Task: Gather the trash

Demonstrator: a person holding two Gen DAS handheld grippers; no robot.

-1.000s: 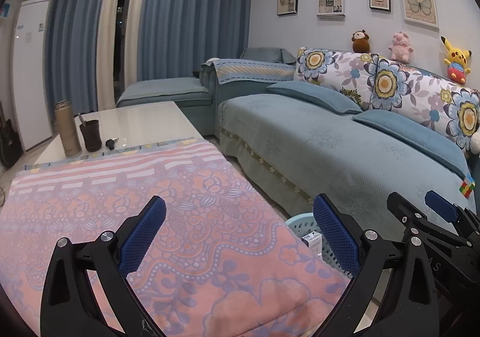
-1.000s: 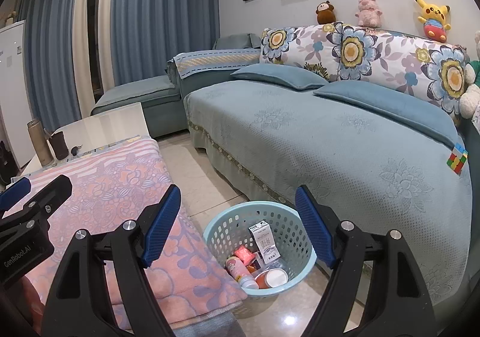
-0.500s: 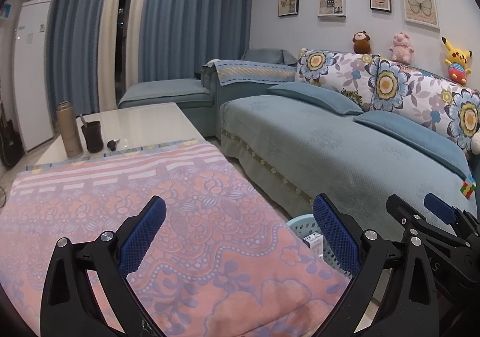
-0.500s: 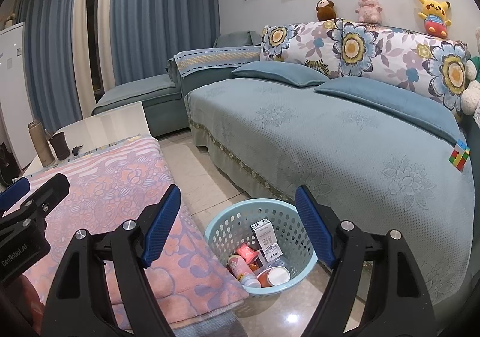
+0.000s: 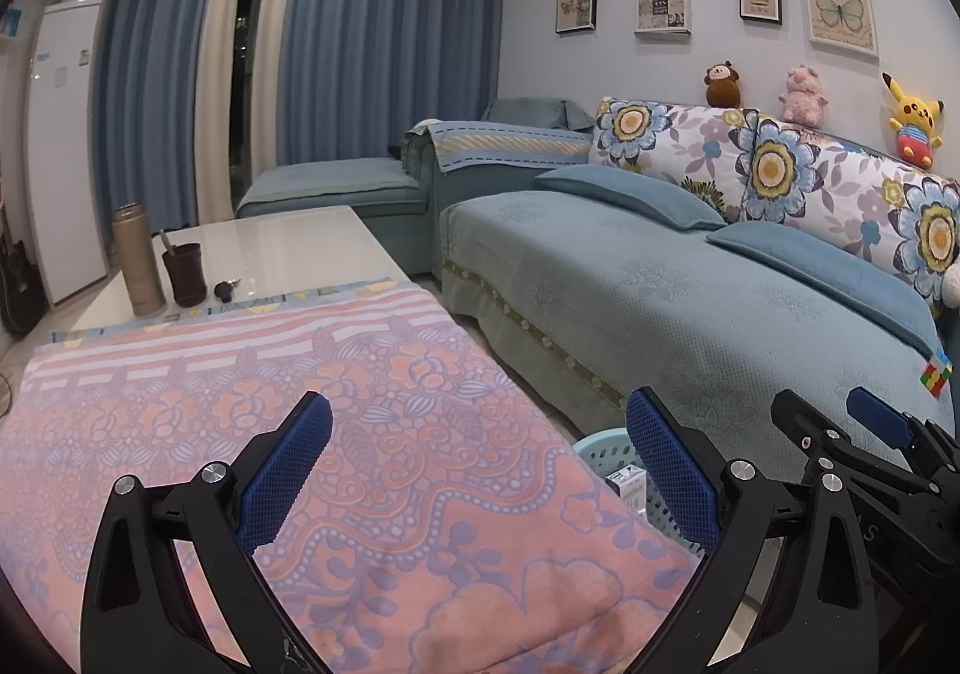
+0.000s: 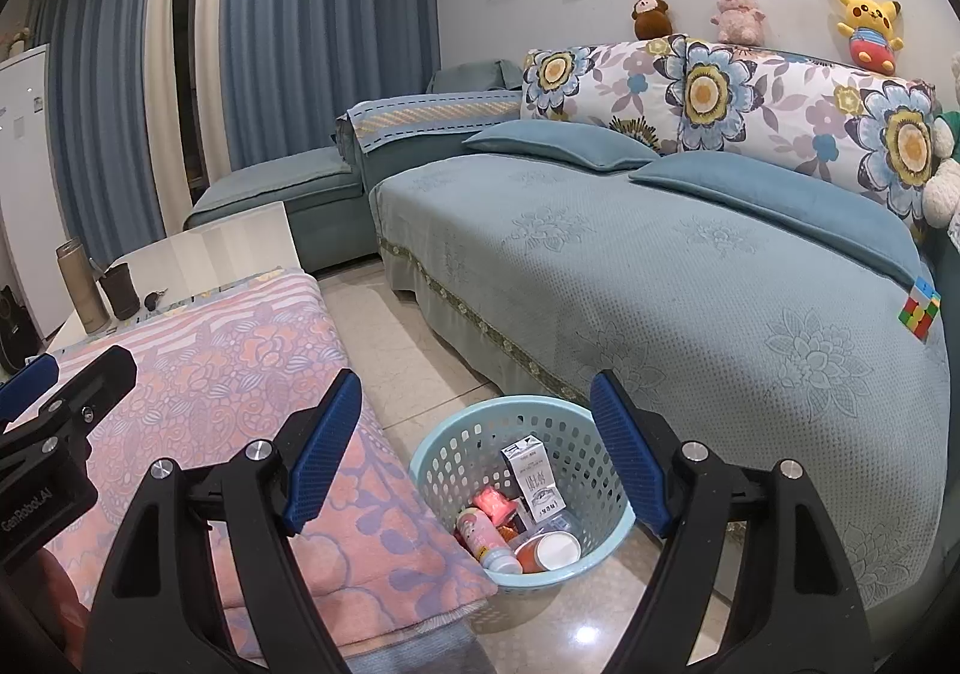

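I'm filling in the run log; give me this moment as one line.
left gripper: open, empty, over pink cloth | right gripper: open, empty, above basket | basket: carton, bottle, cup inside

Tiled floor (image 6: 420, 338), light-blue basket (image 6: 606, 545) standing on it beside sofa (image 6: 690, 278)

The left gripper (image 5: 477, 470) hangs over a pink flowered cloth (image 5: 336, 434) on the counter (image 5: 282, 248), jaws spread wide with nothing between them. Past the cloth's right edge, a light blue basket (image 5: 606, 449) shows partly, a white carton (image 5: 627, 481) inside. The right gripper (image 5: 864, 452) sits just beside, at lower right.
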